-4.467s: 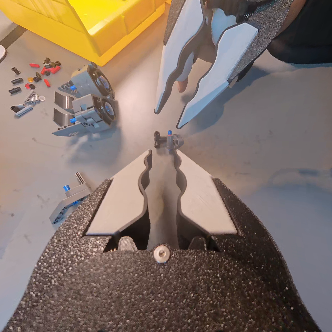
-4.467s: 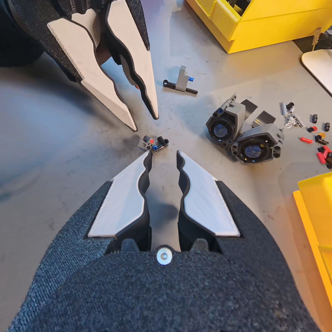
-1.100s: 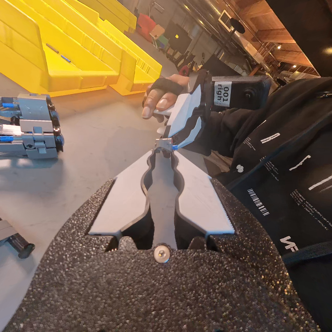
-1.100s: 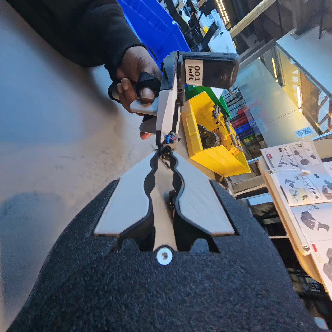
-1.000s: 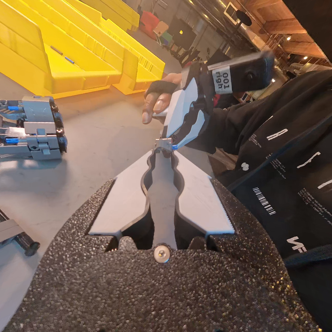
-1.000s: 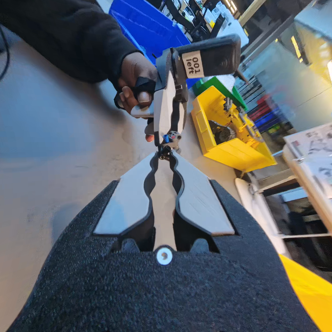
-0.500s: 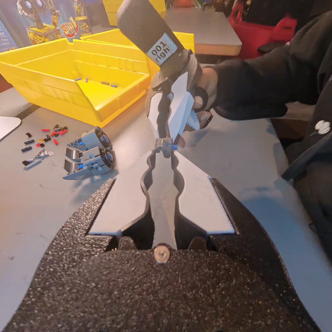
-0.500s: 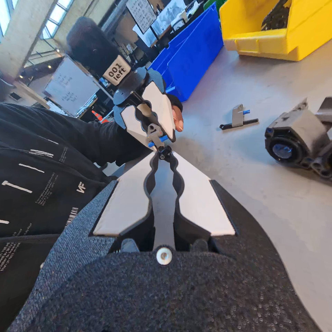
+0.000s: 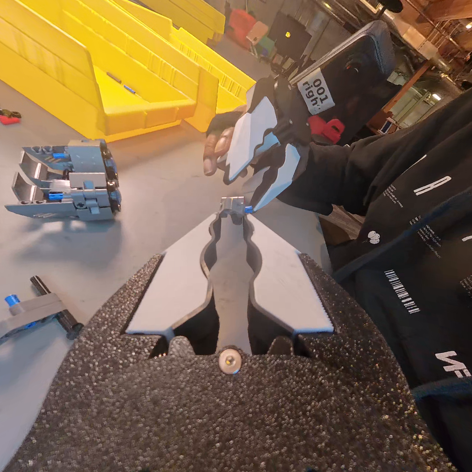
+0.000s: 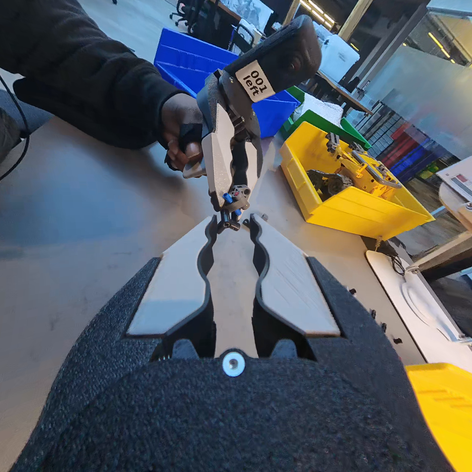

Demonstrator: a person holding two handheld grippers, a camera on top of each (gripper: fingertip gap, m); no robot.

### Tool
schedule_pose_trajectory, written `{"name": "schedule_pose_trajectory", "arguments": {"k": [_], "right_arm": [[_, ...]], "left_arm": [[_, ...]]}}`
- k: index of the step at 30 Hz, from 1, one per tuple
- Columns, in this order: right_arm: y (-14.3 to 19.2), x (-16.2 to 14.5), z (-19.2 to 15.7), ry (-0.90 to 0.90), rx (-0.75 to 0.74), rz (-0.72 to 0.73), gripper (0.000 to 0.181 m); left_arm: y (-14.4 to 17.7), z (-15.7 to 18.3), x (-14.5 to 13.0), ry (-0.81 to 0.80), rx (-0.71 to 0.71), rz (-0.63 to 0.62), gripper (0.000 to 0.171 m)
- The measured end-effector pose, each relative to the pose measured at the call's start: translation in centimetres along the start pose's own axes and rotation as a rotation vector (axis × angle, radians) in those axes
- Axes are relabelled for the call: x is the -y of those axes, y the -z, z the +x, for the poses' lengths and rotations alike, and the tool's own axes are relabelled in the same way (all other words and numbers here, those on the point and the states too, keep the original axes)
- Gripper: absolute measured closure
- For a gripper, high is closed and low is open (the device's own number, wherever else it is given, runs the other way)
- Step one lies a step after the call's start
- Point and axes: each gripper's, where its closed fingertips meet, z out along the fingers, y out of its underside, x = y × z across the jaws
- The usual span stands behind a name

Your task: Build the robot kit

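Note:
My left gripper (image 9: 232, 215) is shut on a small grey brick assembly (image 9: 231, 204) with a blue pin and holds it above the grey table. The right wrist view shows the same assembly (image 10: 238, 195), with blue pins and a red dot, in the left gripper (image 10: 233, 203). A black connector (image 10: 227, 222) hangs from its underside. My right gripper (image 10: 232, 217) is open and empty, with its left fingertip beside the black connector. In the left wrist view the right gripper (image 9: 240, 195) stands open just past the assembly, one tip at the blue pin.
A grey twin-turbine brick model (image 9: 76, 184) lies on the table (image 9: 153, 163) at left, with yellow bins (image 9: 127, 84) behind it. A grey beam on a black axle (image 9: 38, 311) lies near left. A yellow bin holding a tracked model (image 10: 352, 189), a blue bin (image 10: 204, 66) and a white tray (image 10: 408, 298) stand to the right. Both grippers' tips are close together, under 4 cm apart.
My right gripper has opened and let go of the black connector, which stays on the assembly in my left gripper. Both grippers have tilted and swung round.

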Motion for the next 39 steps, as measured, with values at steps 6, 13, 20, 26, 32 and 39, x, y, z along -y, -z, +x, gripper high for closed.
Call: {"name": "schedule_pose_trajectory", "arguments": {"k": [6,13,20,26,32,39], "right_arm": [[-0.3,-0.2,-0.6,0.073,0.005,-0.030,0.168],[-0.8,-1.1,-1.2,-0.621,0.229,-0.056,0.181],[-0.1,-1.1,-1.7,-0.111,0.122,-0.045,0.158],[-0.7,-1.4,-0.9,0.120,-0.009,-0.091,0.165],[-0.6,-1.1,-1.0,0.253,-0.036,-0.109,0.160],[-0.6,-0.9,-1.0,0.253,-0.038,-0.119,0.166]], "left_arm": [[-0.1,0.1,0.1,0.070,-0.036,0.017,0.155],[-0.6,-0.4,-1.3,-0.187,0.083,-0.082,0.156],[-0.3,-0.5,-0.8,-0.093,0.051,-0.051,0.155],[-0.3,-0.3,-0.6,0.043,-0.015,-0.019,0.155],[-0.1,0.0,-0.2,0.199,-0.100,0.021,0.155],[-0.1,0.2,-0.2,0.275,-0.143,0.032,0.155]]}}
